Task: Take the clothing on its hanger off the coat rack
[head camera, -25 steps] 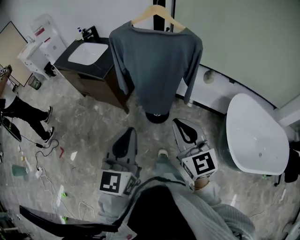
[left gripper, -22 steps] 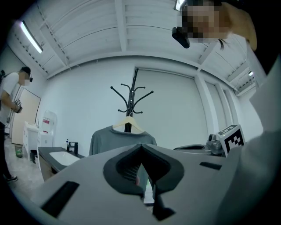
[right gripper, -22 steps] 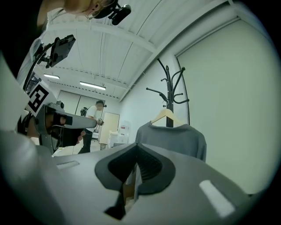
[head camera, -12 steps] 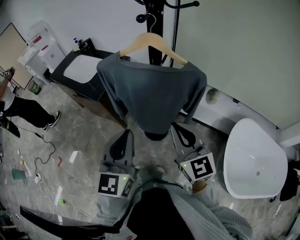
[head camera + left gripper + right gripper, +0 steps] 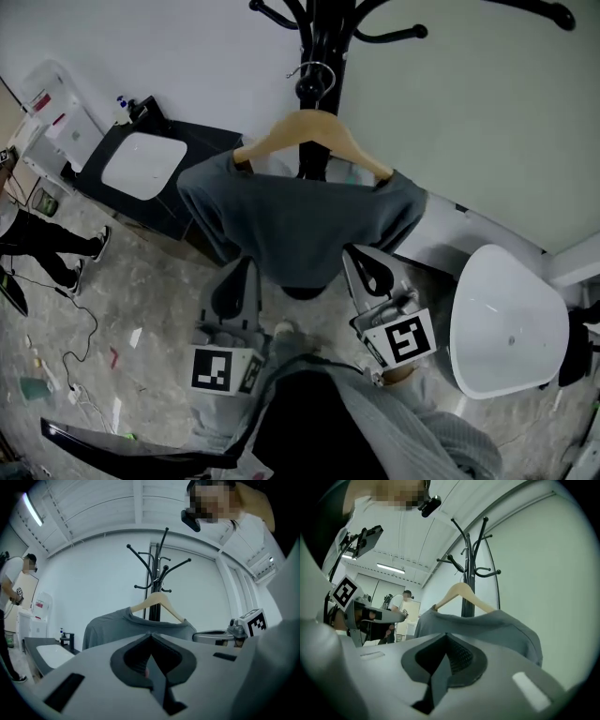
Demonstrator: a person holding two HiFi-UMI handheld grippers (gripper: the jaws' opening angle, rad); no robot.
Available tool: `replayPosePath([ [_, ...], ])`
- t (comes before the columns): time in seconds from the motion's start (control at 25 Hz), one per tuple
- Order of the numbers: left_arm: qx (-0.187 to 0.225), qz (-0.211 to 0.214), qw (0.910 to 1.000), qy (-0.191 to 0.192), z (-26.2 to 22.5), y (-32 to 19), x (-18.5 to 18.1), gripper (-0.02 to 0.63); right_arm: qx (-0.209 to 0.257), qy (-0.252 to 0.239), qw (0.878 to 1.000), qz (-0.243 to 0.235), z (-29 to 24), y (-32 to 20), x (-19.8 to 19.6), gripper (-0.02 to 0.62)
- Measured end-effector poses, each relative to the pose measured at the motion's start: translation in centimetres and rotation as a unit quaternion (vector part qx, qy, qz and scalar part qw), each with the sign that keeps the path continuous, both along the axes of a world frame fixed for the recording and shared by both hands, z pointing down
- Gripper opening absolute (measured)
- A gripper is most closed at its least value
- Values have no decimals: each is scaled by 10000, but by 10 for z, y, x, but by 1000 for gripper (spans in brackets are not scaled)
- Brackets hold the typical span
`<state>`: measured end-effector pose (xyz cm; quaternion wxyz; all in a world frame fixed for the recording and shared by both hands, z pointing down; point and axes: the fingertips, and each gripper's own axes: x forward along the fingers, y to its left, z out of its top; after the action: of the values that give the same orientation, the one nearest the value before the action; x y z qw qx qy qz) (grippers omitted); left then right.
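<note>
A grey long-sleeved top (image 5: 300, 225) hangs on a wooden hanger (image 5: 311, 131), whose metal hook (image 5: 317, 73) sits on the black coat rack (image 5: 323, 28). Both gripper views show the same top (image 5: 117, 625) (image 5: 487, 623), hanger (image 5: 157, 603) (image 5: 464, 595) and rack (image 5: 157, 566) (image 5: 469, 550) ahead and above. My left gripper (image 5: 234, 281) is shut and empty, just below the top's left hem. My right gripper (image 5: 367, 264) is shut and empty too, below the right hem. Neither touches the clothing.
A dark vanity with a white basin (image 5: 141, 164) stands to the left of the rack. A white tub (image 5: 506, 323) is at the right. A person (image 5: 37, 248) stands at the far left, with cables and litter (image 5: 66, 375) on the stone floor.
The head view has tilted up, so the rack's hooks and the hanger hook now show. Both grippers have come closer under the top's hem, still shut.
</note>
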<state>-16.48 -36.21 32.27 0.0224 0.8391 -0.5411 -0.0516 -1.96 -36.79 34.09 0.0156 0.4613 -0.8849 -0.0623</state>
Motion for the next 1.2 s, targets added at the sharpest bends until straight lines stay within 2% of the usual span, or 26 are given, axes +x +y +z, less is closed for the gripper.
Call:
replayPosePath([
  [0.16, 35, 565, 9982, 177, -6, -41, -9, 5, 221, -137, 9996, 74, -21, -32, -18, 1],
  [0.32, -153, 1273, 9903, 544, -5, -70, -7, 5, 198, -132, 9997, -2, -20, -53, -41, 0],
  [0.48, -294, 1601, 9851, 557, 3, -83, 3, 5, 70, -30, 9998, -197, -11, -59, -53, 1],
  [0.68, -163, 1980, 9784, 564, -7, -84, 16, 5, 88, -3, 9983, -569, -20, -54, -48, 2],
  [0.8, -28, 2265, 9730, 433, -23, -74, 18, 5, 169, -253, 9972, -677, -41, -45, -28, 2],
  [0.92, 314, 2380, 9704, 255, -53, -73, 11, 6, 393, -696, 9927, -903, -77, -40, 9, 2],
  [1.08, 512, 2526, 9660, -191, -82, -75, -4, 13, 559, -1098, 9873, -1007, -122, -45, 67, 32],
  [1.16, 555, 2736, 9599, -260, -97, -78, -11, 110, 583, -1031, 9884, -950, -139, -51, 90, 79],
  [1.2, 643, 2827, 9565, -322, -106, -79, -13, 120, 578, -898, 9898, -941, -146, -54, 98, 112],
])
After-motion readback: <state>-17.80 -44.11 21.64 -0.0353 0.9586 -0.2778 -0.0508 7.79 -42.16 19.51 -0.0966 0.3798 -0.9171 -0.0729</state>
